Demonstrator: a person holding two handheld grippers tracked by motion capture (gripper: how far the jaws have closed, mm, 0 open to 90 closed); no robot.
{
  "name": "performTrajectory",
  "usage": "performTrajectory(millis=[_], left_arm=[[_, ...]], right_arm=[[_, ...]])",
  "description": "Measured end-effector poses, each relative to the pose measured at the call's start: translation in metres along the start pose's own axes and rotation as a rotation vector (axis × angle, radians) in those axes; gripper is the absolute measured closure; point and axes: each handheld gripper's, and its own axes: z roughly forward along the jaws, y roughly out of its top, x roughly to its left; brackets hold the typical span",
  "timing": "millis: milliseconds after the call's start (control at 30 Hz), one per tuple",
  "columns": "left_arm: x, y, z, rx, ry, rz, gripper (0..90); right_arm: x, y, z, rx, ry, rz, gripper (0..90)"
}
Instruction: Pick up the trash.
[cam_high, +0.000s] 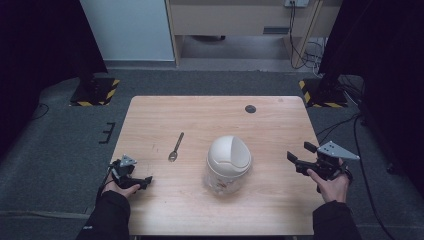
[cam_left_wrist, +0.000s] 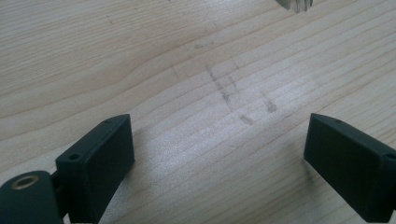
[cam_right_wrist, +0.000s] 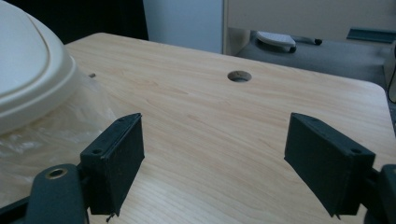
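A light wooden bench (cam_high: 165, 210) seen from above, with a person's two forearms in dark sleeves entering from the bottom edge. Near the middle of the bench stands a small cream bin with a domed swing lid (cam_high: 228, 154) and a clear plastic liner bunched below the lid (the body itself is hard to make out). A metal spoon (cam_high: 175, 147) lies flat to the bin's left, apart from it, bowl end toward the person. A dark round hole (cam_high: 250, 108) sits in the bench near the far edge.

The left claw (cam_high: 148, 179) rests low at the near left corner, its jaws spread wide with bare wood between them. The right claw (cam_high: 298, 154) hovers at the right edge beside the bin, not touching it, jaws also wide apart and holding nothing.
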Motion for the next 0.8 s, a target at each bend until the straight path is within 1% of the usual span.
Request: performTrajectory(millis=[67,167,233,300,467,500,533,567,633,667,700,733,767,800], left_arm=[[0.000,0.000,-0.001,-0.002,0.003,-0.006,7.8],[0.001,0.001,-0.002,-0.017,-0.004,-0.024,7.6],[0.001,0.002,-0.003,-0.021,-0.007,-0.028,8.0],[0.001,0.002,-0.003,-0.028,-0.009,-0.030,8.1],[0.002,0.003,-0.006,-0.049,-0.019,-0.058,8.5],[0.002,0.003,-0.006,-0.054,-0.019,-0.058,8.8],[0.002,0.004,-0.007,-0.062,-0.021,-0.060,9.3],[0.002,0.004,-0.007,-0.062,-0.021,-0.060,9.5],[0.002,0.004,-0.008,-0.071,-0.026,-0.060,9.6],[0.001,0.005,-0.008,-0.075,-0.027,-0.058,10.1],[0.001,0.005,-0.008,-0.078,-0.029,-0.056,10.1],[0.001,0.006,-0.009,-0.085,-0.041,-0.060,10.5],[0.001,0.006,-0.009,-0.085,-0.041,-0.060,10.5],[0.000,0.006,-0.008,-0.086,-0.046,-0.063,10.5]], right_arm=[[0.001,0.002,-0.001,-0.002,0.004,-0.007,19.6],[0.004,0.009,-0.002,-0.013,0.010,-0.022,19.5],[0.007,0.016,-0.003,-0.032,0.022,-0.025,19.5],[0.009,0.019,-0.004,-0.038,0.029,-0.025,19.6],[0.020,0.034,-0.001,-0.080,0.080,-0.024,18.4],[0.021,0.037,0.000,-0.082,0.089,-0.034,18.0],[0.025,0.044,0.003,-0.087,0.108,-0.040,17.4],[0.025,0.044,0.003,-0.087,0.108,-0.040,17.4],[0.029,0.050,0.005,-0.096,0.129,-0.040,17.0],[0.033,0.056,0.009,-0.112,0.151,-0.034,16.9],[0.033,0.056,0.009,-0.112,0.151,-0.034,16.9],[0.038,0.061,0.012,-0.123,0.170,-0.032,16.9],[0.038,0.061,0.012,-0.123,0.170,-0.032,16.9],[0.040,0.063,0.014,-0.127,0.181,-0.031,17.0]])
